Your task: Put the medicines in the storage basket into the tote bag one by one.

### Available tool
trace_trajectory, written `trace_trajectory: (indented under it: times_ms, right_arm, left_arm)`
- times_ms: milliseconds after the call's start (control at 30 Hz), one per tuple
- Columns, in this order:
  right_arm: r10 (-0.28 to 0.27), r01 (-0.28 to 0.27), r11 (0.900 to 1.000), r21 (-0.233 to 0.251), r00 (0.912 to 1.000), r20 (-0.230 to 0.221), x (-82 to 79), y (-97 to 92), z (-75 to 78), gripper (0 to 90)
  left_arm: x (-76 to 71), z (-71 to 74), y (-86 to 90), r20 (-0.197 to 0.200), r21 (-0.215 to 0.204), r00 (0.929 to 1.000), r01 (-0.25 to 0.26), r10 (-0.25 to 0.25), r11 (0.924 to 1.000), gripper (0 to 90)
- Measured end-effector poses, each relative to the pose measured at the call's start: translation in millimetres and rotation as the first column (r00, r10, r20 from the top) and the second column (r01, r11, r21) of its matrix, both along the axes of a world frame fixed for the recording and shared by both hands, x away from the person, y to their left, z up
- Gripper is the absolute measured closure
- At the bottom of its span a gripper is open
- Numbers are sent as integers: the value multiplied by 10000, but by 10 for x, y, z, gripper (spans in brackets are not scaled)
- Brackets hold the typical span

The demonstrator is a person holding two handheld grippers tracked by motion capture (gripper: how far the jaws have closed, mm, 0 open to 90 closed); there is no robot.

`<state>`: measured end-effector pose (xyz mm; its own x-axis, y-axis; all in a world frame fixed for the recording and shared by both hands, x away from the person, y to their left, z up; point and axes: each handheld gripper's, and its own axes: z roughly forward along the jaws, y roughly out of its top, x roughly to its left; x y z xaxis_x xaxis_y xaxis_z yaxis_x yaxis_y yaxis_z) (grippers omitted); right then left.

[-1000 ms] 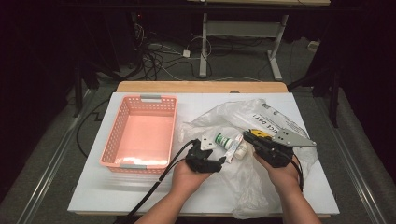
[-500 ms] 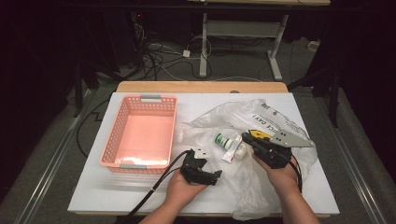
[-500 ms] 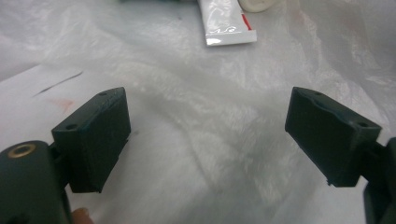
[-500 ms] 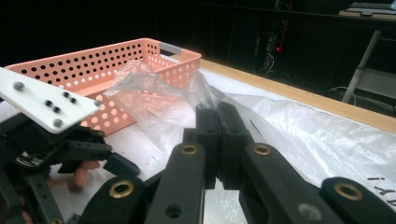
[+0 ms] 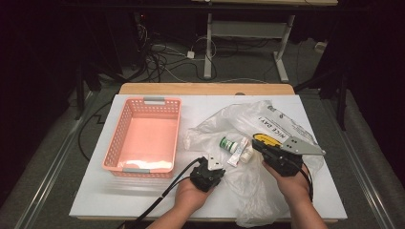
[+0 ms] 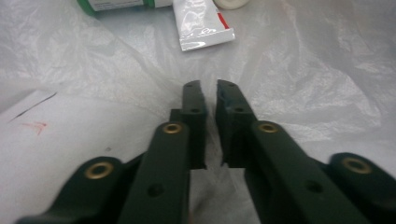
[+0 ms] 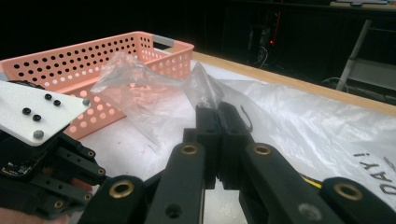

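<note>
Now both tongs pinch the clear plastic bag on the counter, left tongs just narrowed on film, right tongs clamped, so next comes spreading it open.

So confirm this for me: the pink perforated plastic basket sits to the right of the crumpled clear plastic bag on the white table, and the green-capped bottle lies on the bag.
Not quite. The pink perforated plastic basket sits to the left of the crumpled clear plastic bag, not the right, as the high view shows. The rest holds: both are on the white table, and the green-capped bottle lies on the bag.
</note>
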<state>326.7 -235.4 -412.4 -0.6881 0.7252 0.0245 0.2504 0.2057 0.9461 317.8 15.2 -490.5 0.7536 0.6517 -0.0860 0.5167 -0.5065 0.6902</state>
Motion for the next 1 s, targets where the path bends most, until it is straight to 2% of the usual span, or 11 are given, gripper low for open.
trace_trajectory:
  times_ms: [33,233,267,433,500,600,700,800,1000]
  right_arm:
    - [-31,31,10000,14,10000,-8,-9,-3,-2,900]
    - [-155,155,9998,-83,9999,-63,-67,-38,-18,900]
    - [-156,156,9998,-93,9999,-27,-71,-46,-19,900]
    - [-156,156,9999,-65,9999,15,-86,-72,-11,900]
    - [-153,153,9999,-66,9999,44,-86,-72,-7,900]
    - [-157,157,9999,-3,9998,78,-84,-62,4,900]
    - [-132,132,9999,11,9998,126,-87,-60,25,900]
    - [-186,184,9998,84,9996,214,-94,-68,52,900]
    - [-292,289,9995,139,9992,272,-87,-55,53,900]
  left_arm:
    - [2,-1,1,-12,-3,10000,22,-22,10000,882]
    - [25,5,57,-258,-393,9996,92,-102,9992,887]
    - [20,7,74,-250,-578,9996,90,-104,9983,887]
    - [-20,33,183,202,-1574,9998,101,-70,9875,887]
    - [-46,56,198,783,-1577,9968,253,-130,9872,888]
    - [-32,127,271,962,-1968,9953,136,55,9804,888]
    - [-63,238,335,1373,-2210,9905,205,103,9751,887]
    - [-84,345,412,1505,-2712,9881,112,309,9625,887]
    - [-85,423,523,1839,-3117,9803,-114,721,9501,886]
